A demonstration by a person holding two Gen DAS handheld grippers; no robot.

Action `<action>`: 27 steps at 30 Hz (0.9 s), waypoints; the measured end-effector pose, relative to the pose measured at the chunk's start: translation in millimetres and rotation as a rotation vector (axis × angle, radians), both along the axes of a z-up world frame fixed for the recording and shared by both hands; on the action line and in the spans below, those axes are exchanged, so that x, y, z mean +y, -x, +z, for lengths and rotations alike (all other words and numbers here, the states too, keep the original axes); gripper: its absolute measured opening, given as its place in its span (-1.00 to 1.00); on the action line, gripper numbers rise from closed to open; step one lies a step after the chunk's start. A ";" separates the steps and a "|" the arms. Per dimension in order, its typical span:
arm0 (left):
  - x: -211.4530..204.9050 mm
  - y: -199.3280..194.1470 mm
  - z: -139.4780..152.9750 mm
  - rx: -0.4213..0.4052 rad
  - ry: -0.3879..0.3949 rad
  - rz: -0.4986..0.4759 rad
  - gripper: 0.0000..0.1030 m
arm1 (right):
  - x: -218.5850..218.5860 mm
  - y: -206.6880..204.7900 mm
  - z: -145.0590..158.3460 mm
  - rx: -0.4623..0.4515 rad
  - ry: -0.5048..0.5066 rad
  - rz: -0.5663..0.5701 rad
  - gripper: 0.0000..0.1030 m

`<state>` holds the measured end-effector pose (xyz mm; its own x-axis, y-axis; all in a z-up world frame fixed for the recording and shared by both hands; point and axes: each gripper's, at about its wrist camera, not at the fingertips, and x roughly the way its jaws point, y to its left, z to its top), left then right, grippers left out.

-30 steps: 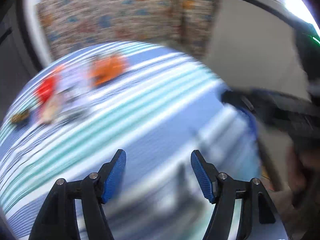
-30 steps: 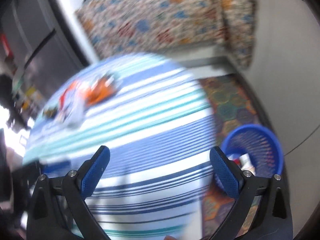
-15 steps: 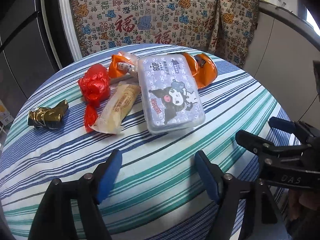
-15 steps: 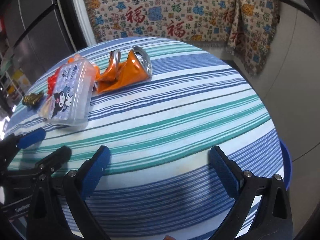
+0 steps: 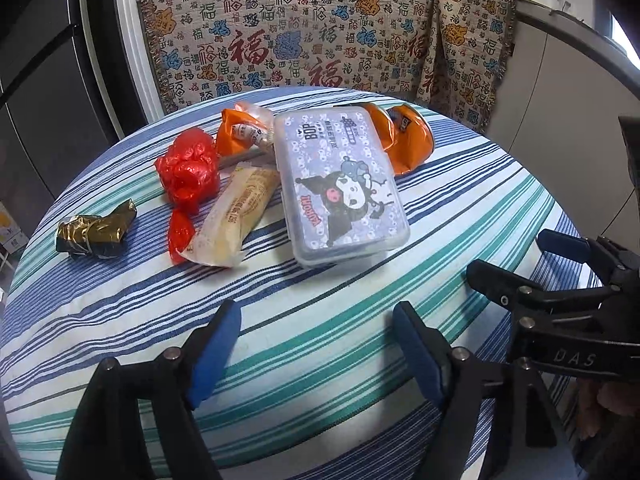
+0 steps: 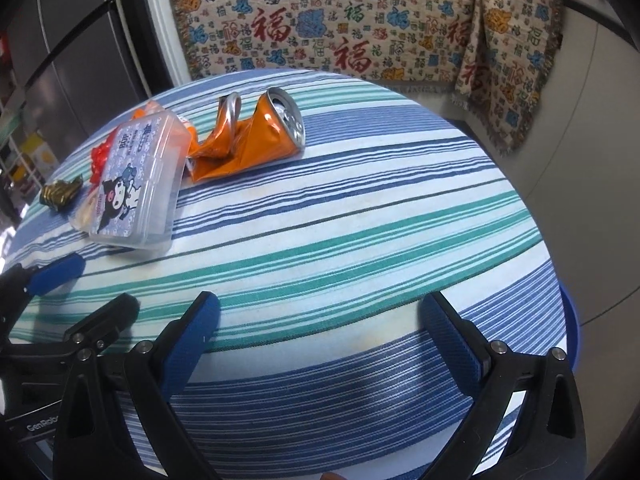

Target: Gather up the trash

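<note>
Trash lies on a round striped table (image 5: 460, 216): a crushed orange can (image 6: 252, 140) (image 5: 404, 136), a red plastic wad (image 5: 188, 168), a cream snack wrapper (image 5: 236, 216), a gold-black foil wrapper (image 5: 96, 232) and an orange packet (image 5: 240, 128). A lidded cartoon-print plastic box (image 5: 340, 184) (image 6: 136, 192) sits among them. My left gripper (image 5: 316, 356) is open and empty, above the near table edge short of the box. My right gripper (image 6: 320, 340) is open and empty to its right, well short of the can.
A blue bin's rim (image 6: 570, 320) shows past the table's right edge in the right wrist view. A patterned cloth (image 5: 320, 32) hangs behind the table. A dark fridge (image 5: 48, 80) stands at the left. A grey cabinet (image 5: 568, 92) is at the right.
Both grippers swung from the bin side back over the table and steadied facing the trash. Both stay open and empty.
</note>
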<state>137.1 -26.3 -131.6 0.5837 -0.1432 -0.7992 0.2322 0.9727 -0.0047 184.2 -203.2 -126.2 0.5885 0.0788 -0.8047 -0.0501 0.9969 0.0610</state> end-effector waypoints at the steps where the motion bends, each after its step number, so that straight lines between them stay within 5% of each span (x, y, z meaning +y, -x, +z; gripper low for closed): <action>1: 0.0 0.0 0.0 -0.001 0.000 0.000 0.55 | -0.2 0.1 -0.1 0.000 0.000 0.000 0.98; 27: -8.4 -13.7 -1.8 0.010 -0.006 -0.030 0.78 | -6.7 8.5 -2.3 0.008 0.039 0.032 0.99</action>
